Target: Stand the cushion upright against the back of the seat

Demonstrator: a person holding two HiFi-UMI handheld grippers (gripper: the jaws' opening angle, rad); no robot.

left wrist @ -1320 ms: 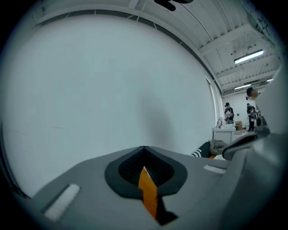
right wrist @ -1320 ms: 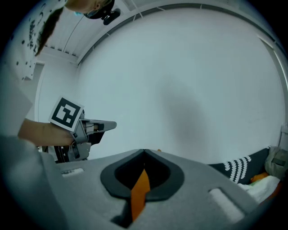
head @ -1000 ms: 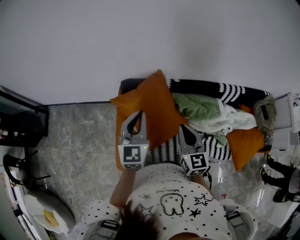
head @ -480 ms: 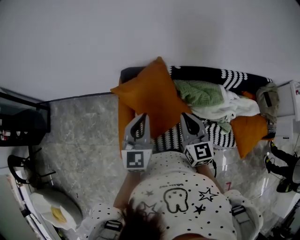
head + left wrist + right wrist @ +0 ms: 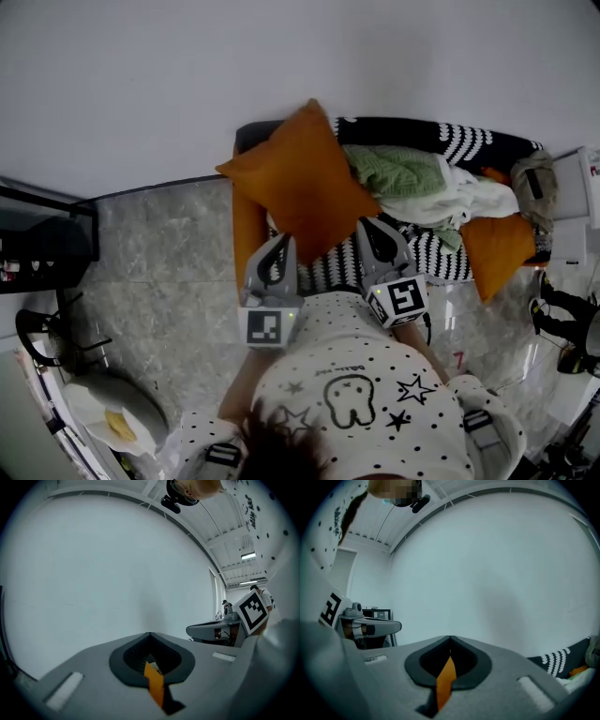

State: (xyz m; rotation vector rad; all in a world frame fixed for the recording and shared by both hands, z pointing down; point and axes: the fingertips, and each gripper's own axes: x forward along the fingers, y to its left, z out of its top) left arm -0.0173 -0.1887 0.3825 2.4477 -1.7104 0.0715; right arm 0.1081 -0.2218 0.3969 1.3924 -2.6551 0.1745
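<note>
A large orange cushion [image 5: 300,178] stands tilted on one corner at the left end of the sofa, its top against the sofa's dark back [image 5: 403,131] by the white wall. My left gripper [image 5: 278,244] is at its lower left edge and my right gripper [image 5: 367,228] at its lower right corner. In the left gripper view the jaws of the left gripper [image 5: 150,638] are shut, with a sliver of orange cushion [image 5: 154,686] pinched between them. The right gripper [image 5: 450,640] shows the same: shut jaws with a strip of orange cushion [image 5: 445,681] caught in them.
The striped black-and-white seat [image 5: 427,258] holds a green blanket [image 5: 394,173], white cloth [image 5: 455,202], a second orange cushion [image 5: 502,253] and a bag [image 5: 530,183]. An orange side panel [image 5: 247,248] edges the sofa's left. A dark cabinet [image 5: 42,244] stands left on the marble floor.
Both grippers, with the orange cushion between them, have shifted toward the sofa's back and the wall. The cushion now stands higher and closer to the backrest.
</note>
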